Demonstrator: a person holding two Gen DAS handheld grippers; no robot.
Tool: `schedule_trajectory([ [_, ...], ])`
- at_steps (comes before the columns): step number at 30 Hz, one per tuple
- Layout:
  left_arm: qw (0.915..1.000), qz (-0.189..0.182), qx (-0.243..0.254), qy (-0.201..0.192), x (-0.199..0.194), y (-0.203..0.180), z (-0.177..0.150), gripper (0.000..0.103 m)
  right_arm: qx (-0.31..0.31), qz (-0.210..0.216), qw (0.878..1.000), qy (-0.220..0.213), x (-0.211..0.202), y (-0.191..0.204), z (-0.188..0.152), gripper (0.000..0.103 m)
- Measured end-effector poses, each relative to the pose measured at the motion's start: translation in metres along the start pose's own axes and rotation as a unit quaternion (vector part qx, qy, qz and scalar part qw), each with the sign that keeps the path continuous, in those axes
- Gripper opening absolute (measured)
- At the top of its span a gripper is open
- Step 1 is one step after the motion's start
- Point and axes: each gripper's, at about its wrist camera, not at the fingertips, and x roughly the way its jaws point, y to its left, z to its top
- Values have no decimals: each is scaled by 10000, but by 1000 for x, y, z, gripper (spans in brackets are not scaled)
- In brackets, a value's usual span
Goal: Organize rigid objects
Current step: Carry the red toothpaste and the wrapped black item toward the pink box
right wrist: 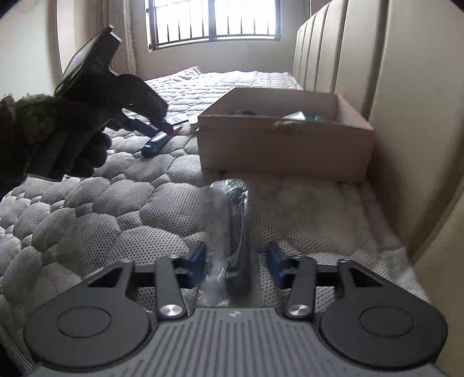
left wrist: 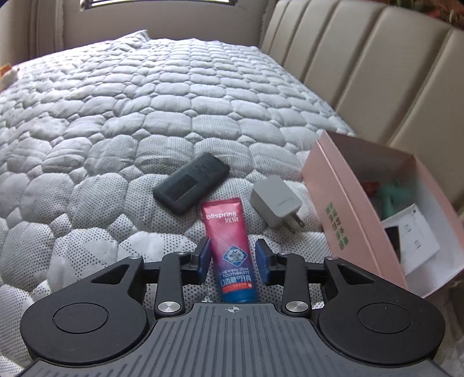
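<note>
A pink and blue toothpaste tube (left wrist: pixel 232 246) lies on the quilted mattress (left wrist: pixel 116 116) between the pads of my left gripper (left wrist: pixel 233 261), which is open around it with small gaps on both sides. A dark remote (left wrist: pixel 191 182) and a grey plug adapter (left wrist: pixel 277 203) lie just beyond it. The pink box (left wrist: pixel 333 208) stands to the right. My right gripper (right wrist: pixel 237 265) is open around a clear packet holding a dark object (right wrist: pixel 232 229). The left gripper (right wrist: pixel 101 87) and the toothpaste tube (right wrist: pixel 158 142) also show in the right wrist view.
The box (right wrist: pixel 284 150) holds a white card, a green item and a red item. A padded beige headboard (left wrist: pixel 377 72) runs along the right side. A window with bars (right wrist: pixel 214 20) is at the far end.
</note>
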Motion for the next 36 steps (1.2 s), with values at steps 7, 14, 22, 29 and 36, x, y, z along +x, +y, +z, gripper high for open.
schedule_trajectory([
  [7,9998,111,108,99,12,-5,-5,40,-45,90,9999,-2,2,2,-2,61],
  [14,9998,130,157,5,11,-6,-6,37,-91,96,9999,-31,5,3,-5,66],
  [22,9994,-222,245,-83,-14,4,-28,34,208,919,9954,153,9,-11,-2,103],
  [29,9953,-928,250,83,-84,14,-87,34,74,831,9960,304,11,-5,1,103],
  [36,9931,-1167,83,46,-138,16,-145,34,-363,756,9950,547,17,3,7,103],
])
